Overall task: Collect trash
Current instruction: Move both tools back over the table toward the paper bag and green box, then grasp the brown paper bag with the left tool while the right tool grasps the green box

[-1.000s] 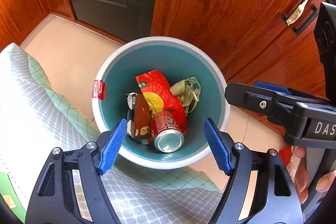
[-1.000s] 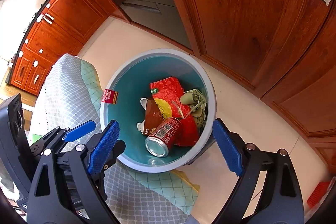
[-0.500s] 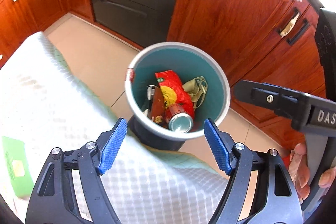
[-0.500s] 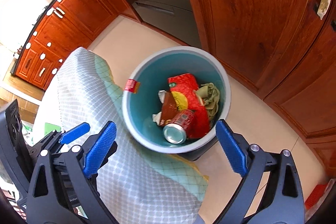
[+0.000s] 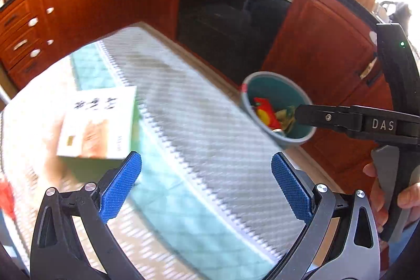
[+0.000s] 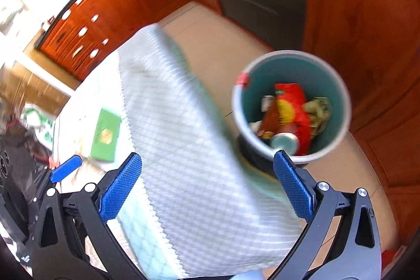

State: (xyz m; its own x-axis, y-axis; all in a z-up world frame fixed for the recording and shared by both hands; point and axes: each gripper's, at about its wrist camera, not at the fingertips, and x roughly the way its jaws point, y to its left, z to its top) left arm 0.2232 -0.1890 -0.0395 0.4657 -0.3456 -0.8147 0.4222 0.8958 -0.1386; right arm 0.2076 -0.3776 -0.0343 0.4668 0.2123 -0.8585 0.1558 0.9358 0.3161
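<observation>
Tools just spread wide, holding nothing.

Counter draped in white-and-pale-green quilted cloth, bearing a green-sided cardboard box. Beside it, on beige tiled floor, round grey bin with teal inside.

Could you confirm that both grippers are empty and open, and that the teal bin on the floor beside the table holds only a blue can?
Not quite: the bin holds several things, among them a red and yellow wrapper and a silver-topped can, as the right wrist view shows. Both the left gripper and the right gripper are indeed empty and open.
</observation>
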